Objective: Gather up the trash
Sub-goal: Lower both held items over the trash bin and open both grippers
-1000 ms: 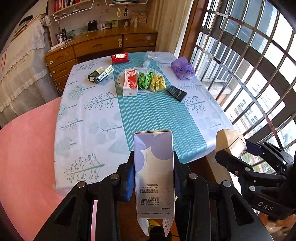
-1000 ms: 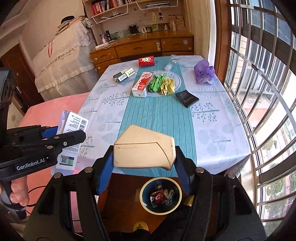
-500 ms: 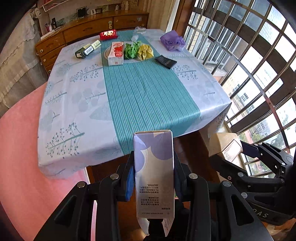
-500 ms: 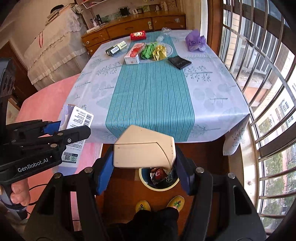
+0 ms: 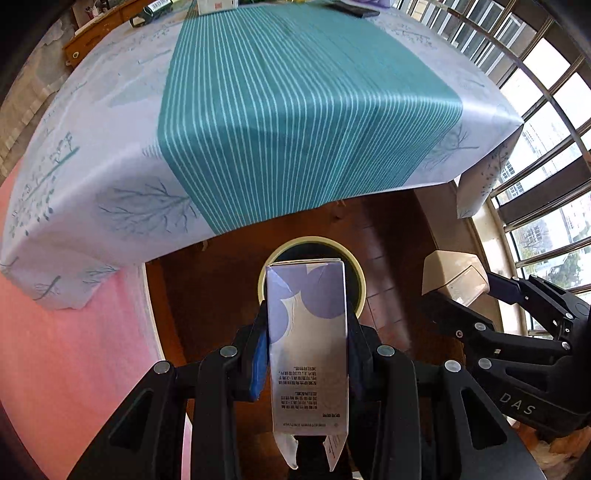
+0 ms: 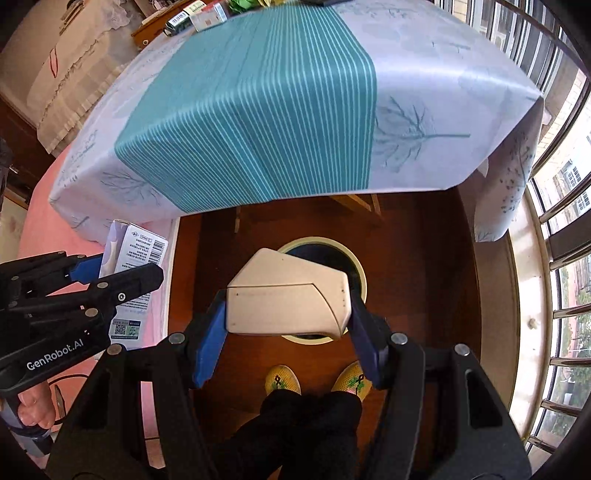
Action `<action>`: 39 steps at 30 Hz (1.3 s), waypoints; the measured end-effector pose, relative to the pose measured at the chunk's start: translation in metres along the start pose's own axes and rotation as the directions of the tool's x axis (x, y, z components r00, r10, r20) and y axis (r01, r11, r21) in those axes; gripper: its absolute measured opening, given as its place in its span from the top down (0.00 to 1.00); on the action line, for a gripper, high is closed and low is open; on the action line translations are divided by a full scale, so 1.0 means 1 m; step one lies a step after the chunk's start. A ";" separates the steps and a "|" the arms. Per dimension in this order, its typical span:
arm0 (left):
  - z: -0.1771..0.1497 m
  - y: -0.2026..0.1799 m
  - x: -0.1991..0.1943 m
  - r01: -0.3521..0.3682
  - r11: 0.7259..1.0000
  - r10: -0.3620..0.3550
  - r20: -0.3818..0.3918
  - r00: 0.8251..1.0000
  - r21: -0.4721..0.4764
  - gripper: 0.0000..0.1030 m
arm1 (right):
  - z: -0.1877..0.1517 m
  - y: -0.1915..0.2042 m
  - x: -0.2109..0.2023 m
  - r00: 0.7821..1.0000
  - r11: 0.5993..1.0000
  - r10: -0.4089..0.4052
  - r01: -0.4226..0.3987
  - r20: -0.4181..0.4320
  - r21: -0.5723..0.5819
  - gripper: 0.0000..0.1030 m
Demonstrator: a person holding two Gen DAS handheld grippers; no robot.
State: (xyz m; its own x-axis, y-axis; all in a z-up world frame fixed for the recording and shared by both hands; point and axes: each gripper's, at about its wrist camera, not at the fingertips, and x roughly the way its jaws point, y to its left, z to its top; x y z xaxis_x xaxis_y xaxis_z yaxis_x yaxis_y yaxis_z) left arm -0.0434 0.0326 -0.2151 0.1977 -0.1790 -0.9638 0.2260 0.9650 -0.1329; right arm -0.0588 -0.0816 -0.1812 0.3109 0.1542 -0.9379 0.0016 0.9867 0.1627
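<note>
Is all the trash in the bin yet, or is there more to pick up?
Not yet. Nothing can be seen inside the bin right now. In hand: the left gripper holds a purple carton and the right gripper a beige box, both over the bin. Left: more boxes at the table's far end.

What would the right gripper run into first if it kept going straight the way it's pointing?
Probably the round bin on the floor: the right gripper, shut on a beige box, points down at the bin's opening. Depth is unclear.
</note>
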 end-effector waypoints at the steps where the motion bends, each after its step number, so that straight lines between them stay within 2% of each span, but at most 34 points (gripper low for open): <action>1: -0.001 0.000 0.010 0.000 1.000 0.000 -0.007 1.000 -0.004 0.66 | -0.003 -0.005 0.010 1.000 1.000 0.001 -0.001 -0.009 0.005 0.43; 11: -0.014 0.001 0.109 -0.016 0.999 0.015 -0.039 0.999 -0.040 0.66 | -0.024 -0.036 0.095 0.998 1.000 0.017 -0.018 -0.055 -0.016 0.43; 21: -0.018 0.006 0.182 -0.007 0.999 0.006 -0.030 1.000 -0.041 0.66 | -0.037 -0.049 0.162 0.997 0.999 0.028 -0.031 -0.071 -0.032 0.43; 24: -0.018 0.012 0.200 0.019 0.999 -0.020 -0.027 0.999 -0.051 0.66 | -0.041 -0.053 0.181 0.997 0.999 0.031 -0.034 -0.076 -0.031 0.43; 27: -0.017 0.020 0.218 0.061 0.995 -0.063 -0.027 0.998 -0.077 0.55 | -0.042 -0.056 0.196 0.996 0.998 0.045 -0.048 -0.078 -0.028 0.43; 29: -0.016 0.026 0.227 0.080 0.993 -0.082 -0.020 0.996 -0.084 0.31 | -0.041 -0.060 0.207 0.995 0.998 0.058 -0.060 -0.085 -0.027 0.43; 32: -0.015 0.034 0.237 0.106 0.991 -0.107 -0.009 0.994 -0.085 0.25 | -0.040 -0.064 0.218 0.993 0.997 0.068 -0.071 -0.093 -0.027 0.42; 35: -0.014 0.041 0.244 0.125 0.989 -0.126 -0.009 0.992 -0.081 0.20 | -0.039 -0.063 0.220 0.996 0.995 0.069 -0.073 -0.062 -0.067 0.35; 39: -0.015 0.049 0.244 0.112 0.991 -0.111 0.020 0.994 -0.070 0.16 | -0.038 -0.059 0.220 0.997 0.988 0.064 -0.069 -0.040 -0.137 0.33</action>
State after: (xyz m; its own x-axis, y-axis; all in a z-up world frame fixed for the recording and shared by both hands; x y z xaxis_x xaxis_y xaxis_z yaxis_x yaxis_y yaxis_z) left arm 0.0011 0.0387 -0.4599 0.1907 -0.2891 -0.9381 0.1790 0.9499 -0.2563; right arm -0.0262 -0.1040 -0.4085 0.2725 0.2194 -0.9368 -0.1506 0.9714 0.1837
